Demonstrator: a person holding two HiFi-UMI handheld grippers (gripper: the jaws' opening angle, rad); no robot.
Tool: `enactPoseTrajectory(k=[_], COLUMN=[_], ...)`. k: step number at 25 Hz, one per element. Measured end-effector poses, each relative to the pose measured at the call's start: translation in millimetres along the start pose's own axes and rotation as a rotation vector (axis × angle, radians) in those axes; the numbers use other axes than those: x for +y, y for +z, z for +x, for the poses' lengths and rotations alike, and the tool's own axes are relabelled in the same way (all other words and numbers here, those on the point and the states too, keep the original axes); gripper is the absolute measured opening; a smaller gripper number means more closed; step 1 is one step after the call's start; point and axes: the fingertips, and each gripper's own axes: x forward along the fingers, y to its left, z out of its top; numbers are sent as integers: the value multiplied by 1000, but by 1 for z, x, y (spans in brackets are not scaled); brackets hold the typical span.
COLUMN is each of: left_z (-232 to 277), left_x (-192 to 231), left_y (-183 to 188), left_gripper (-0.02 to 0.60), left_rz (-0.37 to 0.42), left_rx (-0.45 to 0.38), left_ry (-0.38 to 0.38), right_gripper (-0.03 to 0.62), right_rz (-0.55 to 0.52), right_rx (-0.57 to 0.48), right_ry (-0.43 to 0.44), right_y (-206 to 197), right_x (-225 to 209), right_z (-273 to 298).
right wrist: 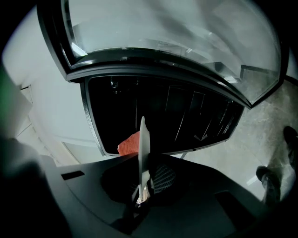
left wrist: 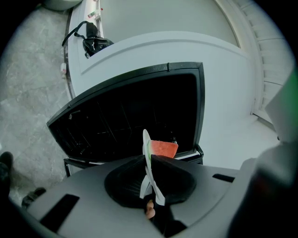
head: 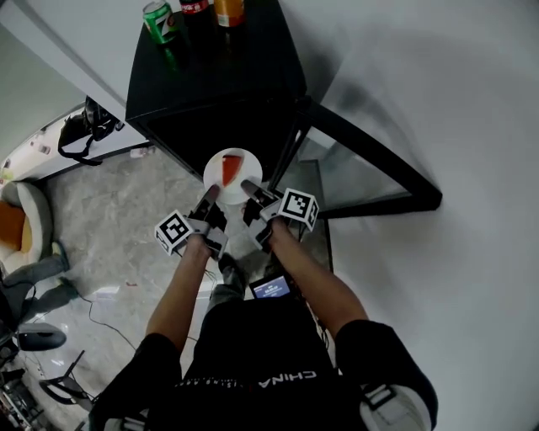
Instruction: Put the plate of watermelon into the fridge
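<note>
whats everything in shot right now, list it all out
plate: 1, white, held by its rim in front of the open fridge
watermelon slice: 1, red, on the plate
fridge: 1, black, against the white wall, door open
drinks: 3, green, red, orange, on top of the fridge
bag: 1, black, on the white ledge at left
left tool: 1, grey and black, shut on the plate's left rim
right tool: 1, grey and black, shut on the plate's right rim
</note>
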Motion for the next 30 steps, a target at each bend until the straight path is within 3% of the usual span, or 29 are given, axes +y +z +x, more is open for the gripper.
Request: enactPoseTrajectory(k=[9,15,18,21,28,30], left_z=[0,6,1,-2,14,16], left_x=[-6,11,7,-1,18,20], left_y=[-2,6,0,-6,-16,-22], left_gripper=[40,46,149,173,172,129], left_rz=[56,53,65,31,-8,-7], left_rx=[20,2,25,44,57,59], left_ry=[-44,-75,-62,-81,-99,-101], right_gripper=[29,29,29,29,29,31], right_rz=[-35,-26,-18,-22,-6,-14], right_rx=[-68,-123,-174,-203,-224,-224], right_ry=[23,26,16,4,1,-2], right_y=[-2,3,3,0,0,0], right_x=[2,-14,-7,1,-17,-20], right_z=[-5,7,3,4,23,21])
